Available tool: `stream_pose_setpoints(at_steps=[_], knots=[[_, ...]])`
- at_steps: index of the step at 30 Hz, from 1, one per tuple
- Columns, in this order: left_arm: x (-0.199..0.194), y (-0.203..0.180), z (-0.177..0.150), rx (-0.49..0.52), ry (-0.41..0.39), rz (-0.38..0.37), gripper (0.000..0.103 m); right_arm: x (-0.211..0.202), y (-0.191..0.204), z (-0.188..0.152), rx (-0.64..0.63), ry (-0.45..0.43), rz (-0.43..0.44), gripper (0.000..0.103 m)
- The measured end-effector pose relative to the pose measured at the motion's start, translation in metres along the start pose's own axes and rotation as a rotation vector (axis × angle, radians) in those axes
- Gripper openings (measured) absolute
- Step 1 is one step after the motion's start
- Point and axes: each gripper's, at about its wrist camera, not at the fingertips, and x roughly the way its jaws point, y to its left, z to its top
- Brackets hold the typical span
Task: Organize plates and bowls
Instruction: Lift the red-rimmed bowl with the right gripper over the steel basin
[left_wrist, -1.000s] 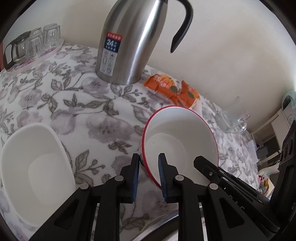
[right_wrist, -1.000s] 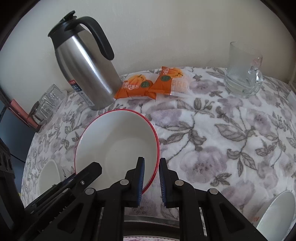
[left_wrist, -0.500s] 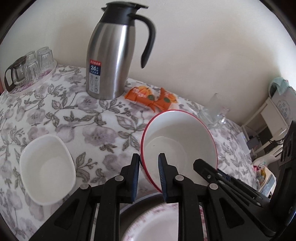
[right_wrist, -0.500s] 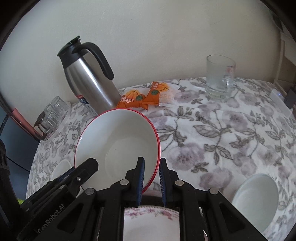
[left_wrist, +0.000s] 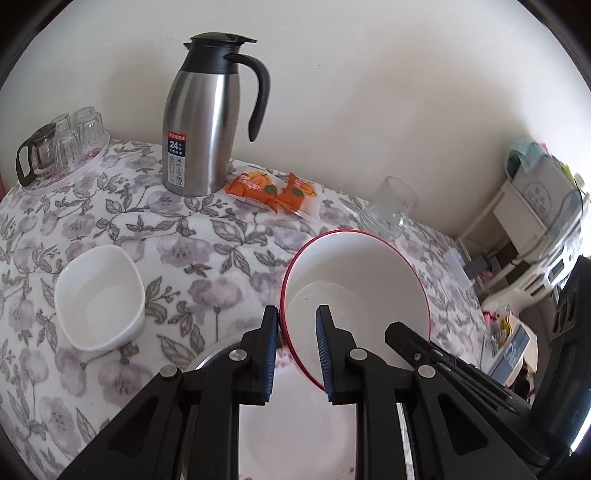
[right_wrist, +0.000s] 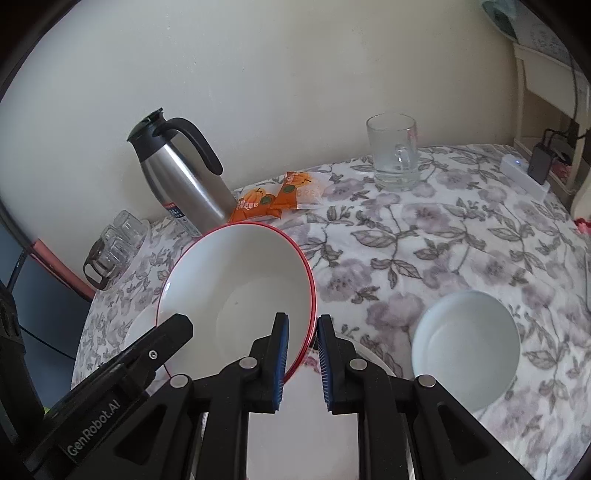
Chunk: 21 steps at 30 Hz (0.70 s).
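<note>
White red-rimmed bowl (left_wrist: 354, 291), glossy, deep and round, empty, is held tilted above the floral tablecloth (left_wrist: 122, 225). The left gripper (left_wrist: 295, 354) is clamped on the bowl's left rim and the right gripper (right_wrist: 300, 360) on its right rim, blue ribbed pads pressing the wall from both sides. Directly under the bowl sits a white plate (left_wrist: 295, 424) with a pink flower pattern, inside a metal-edged ring, nothing on it. Left of the bowl stands a squarish white bowl (left_wrist: 98, 295), empty; right of it a round pale bowl (right_wrist: 465, 345), also empty. Behind the bowl, by the wall: a steel thermos jug (left_wrist: 201, 129) with black lid and handle, two orange snack packets (left_wrist: 273, 188), and a clear glass mug (right_wrist: 393, 151), looks empty. Far left behind the bowl is a tray of upturned small glasses (left_wrist: 70, 140) with a little glass pot. Nothing stands between the bowl and the plate.
</note>
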Motion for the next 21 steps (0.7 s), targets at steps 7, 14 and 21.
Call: stream_pose_setpoints(at_steps=[7, 14, 21], knots=[[-0.015, -0.005, -0.019, 0.023, 0.012, -0.012, 0.021, -0.016, -0.012, -0.027, 0.044, -0.02, 0.022, 0.017], [-0.024, -0.005, -0.035, 0.037, 0.023, 0.002, 0.021, -0.014, -0.021, -0.059, 0.091, 0.003, 0.055, 0.017], [-0.025, -0.002, -0.047, 0.035, 0.054, 0.012, 0.021, -0.017, -0.023, -0.071, 0.095, 0.01, 0.042, 0.017]])
